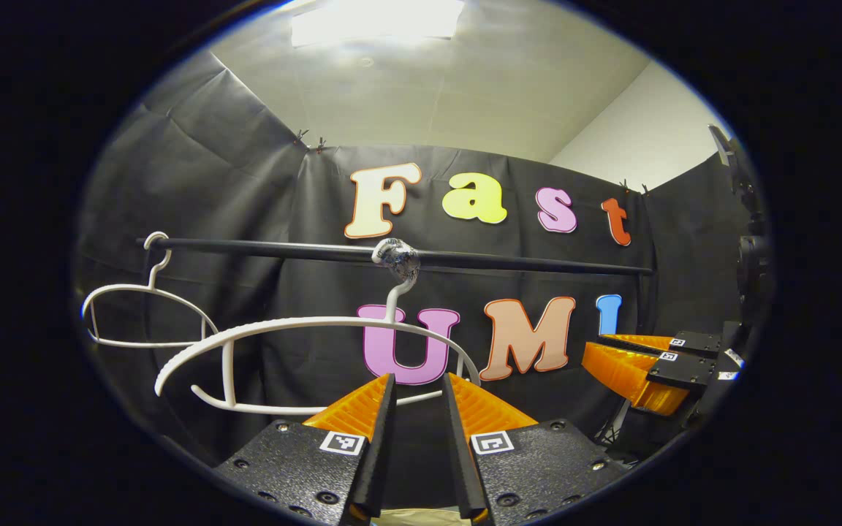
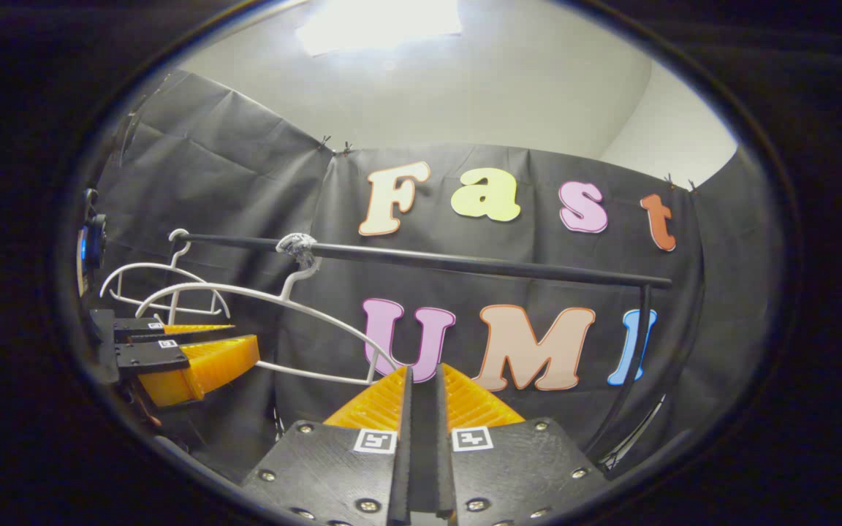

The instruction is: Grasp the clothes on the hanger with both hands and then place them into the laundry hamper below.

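Two white plastic hangers hang bare on a black rail [image 1: 523, 263]. The nearer hanger [image 1: 304, 325] tilts toward me, its hook wrapped in something silvery [image 1: 397, 257]; the other hanger [image 1: 143, 292] sits at the rail's left end. My left gripper [image 1: 419, 376] points up at the nearer hanger's lower bar, its fingers a narrow gap apart with nothing between them. In the right gripper view, my right gripper [image 2: 421, 367] stands just right of the nearer hanger [image 2: 245, 294], its fingers almost together and empty. Each gripper also appears beside the other: the right gripper [image 1: 588, 349] and the left gripper [image 2: 245, 336].
The rail [image 2: 465, 261] bends down into a black post [image 2: 633, 365] at its right end. Black cloth walls close in behind and on both sides. A dark stand with gear [image 1: 746, 241] rises at the far right of the left gripper view.
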